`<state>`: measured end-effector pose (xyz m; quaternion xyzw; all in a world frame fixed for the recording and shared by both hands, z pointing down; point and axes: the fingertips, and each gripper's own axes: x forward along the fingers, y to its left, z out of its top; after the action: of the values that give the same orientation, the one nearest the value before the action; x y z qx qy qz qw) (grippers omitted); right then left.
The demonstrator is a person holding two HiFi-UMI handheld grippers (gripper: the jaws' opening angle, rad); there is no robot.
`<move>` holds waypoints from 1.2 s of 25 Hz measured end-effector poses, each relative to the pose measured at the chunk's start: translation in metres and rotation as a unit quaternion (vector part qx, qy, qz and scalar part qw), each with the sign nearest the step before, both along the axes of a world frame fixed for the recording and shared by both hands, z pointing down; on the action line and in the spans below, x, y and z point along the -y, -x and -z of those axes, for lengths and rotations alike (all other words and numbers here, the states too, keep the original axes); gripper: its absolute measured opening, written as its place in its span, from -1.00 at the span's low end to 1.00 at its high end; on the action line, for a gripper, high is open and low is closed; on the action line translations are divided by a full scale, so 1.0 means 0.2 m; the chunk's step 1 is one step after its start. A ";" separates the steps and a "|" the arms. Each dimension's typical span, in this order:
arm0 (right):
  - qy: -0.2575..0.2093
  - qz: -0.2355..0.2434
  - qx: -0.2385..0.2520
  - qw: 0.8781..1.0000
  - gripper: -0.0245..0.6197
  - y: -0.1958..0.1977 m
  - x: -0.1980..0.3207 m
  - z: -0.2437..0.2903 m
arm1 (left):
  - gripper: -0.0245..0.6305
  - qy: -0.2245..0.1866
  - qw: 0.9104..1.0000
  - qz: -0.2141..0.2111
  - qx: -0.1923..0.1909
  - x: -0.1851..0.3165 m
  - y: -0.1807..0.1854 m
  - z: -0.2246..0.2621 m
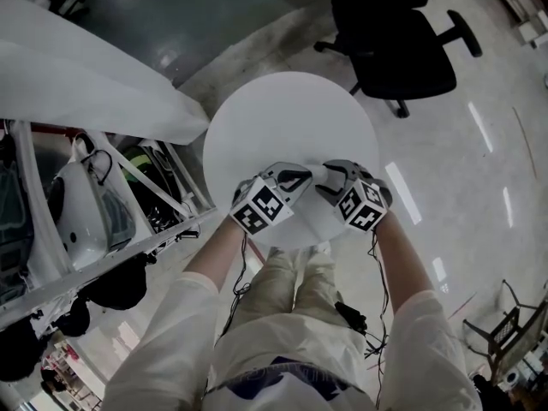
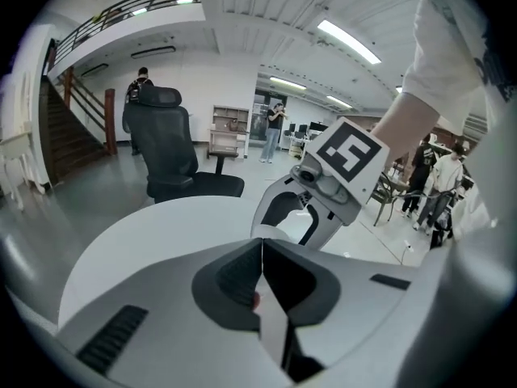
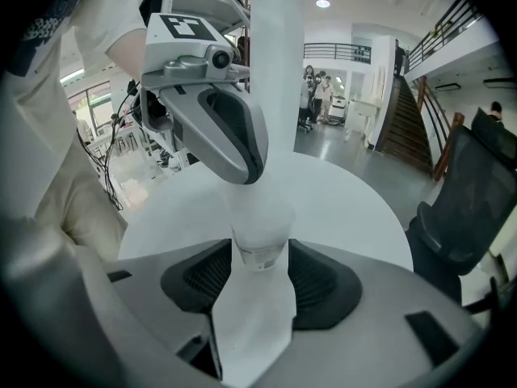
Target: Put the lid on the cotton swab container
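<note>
**Both grippers meet over the container at the near edge of the desk**

We see the two grippers brought together at the near rim of the round white desk, their tips almost touching.

The right gripper has its jaws part-way apart and clamped on the cotton swab container. This is a small, pale, translucent tub with a printed label on its side. It stands upright between the two dark ribbed pads, and each pad lies against one of its sides. Through the gap beneath it we see the white of the desk.

The left gripper comes in from the other side, angled downward. In the right gripper view its rounded grey tip sits right at the top of the container. Its jaws are pressed fully together, with no gap between them. A tiny reddish spot shows at the seam, and we cannot tell what it is. We cannot make out the lid in any view, so we cannot say whether it is pinched in those jaws or already on the tub.

In the head view a marker cube rides on each gripper, and white sleeves run back towards the camera. A black office chair stands on the floor beyond the desk, well apart from the grippers.
</note>
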<state>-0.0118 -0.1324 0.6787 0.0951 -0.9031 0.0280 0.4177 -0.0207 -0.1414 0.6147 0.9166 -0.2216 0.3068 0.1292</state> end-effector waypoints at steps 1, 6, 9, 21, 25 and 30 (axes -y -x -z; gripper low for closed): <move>-0.001 -0.002 0.002 1.000 -0.20 -0.01 0.00 0.01 | -0.93 0.002 1.000 0.015 -0.008 0.01 0.01 0.01; -0.019 -0.045 0.042 0.998 -0.19 -0.11 -0.01 0.22 | -0.92 -0.029 0.988 0.133 -0.074 0.07 0.13 0.21; -0.048 -0.104 0.096 0.989 -0.25 -0.18 -0.02 0.52 | -0.92 -0.079 0.971 0.202 -0.102 0.02 0.19 0.45; -0.230 -0.325 0.334 0.855 -0.71 -0.31 -0.25 1.77 | -0.92 -0.288 0.856 0.395 -0.172 -0.44 0.32 1.41; -0.284 -0.332 0.333 0.836 -0.75 -0.31 -0.39 1.88 | -0.93 -0.323 0.834 0.414 -0.171 -0.55 0.31 1.54; -0.320 -0.343 0.340 0.815 -0.81 -0.32 -0.48 1.93 | -0.93 -0.346 0.829 0.408 -0.164 -0.61 0.29 1.58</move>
<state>0.0528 -0.0363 0.2933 0.5111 -0.8547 -0.0906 -0.0064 -0.0780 -0.0185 0.2982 0.7644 -0.6424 -0.0259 -0.0486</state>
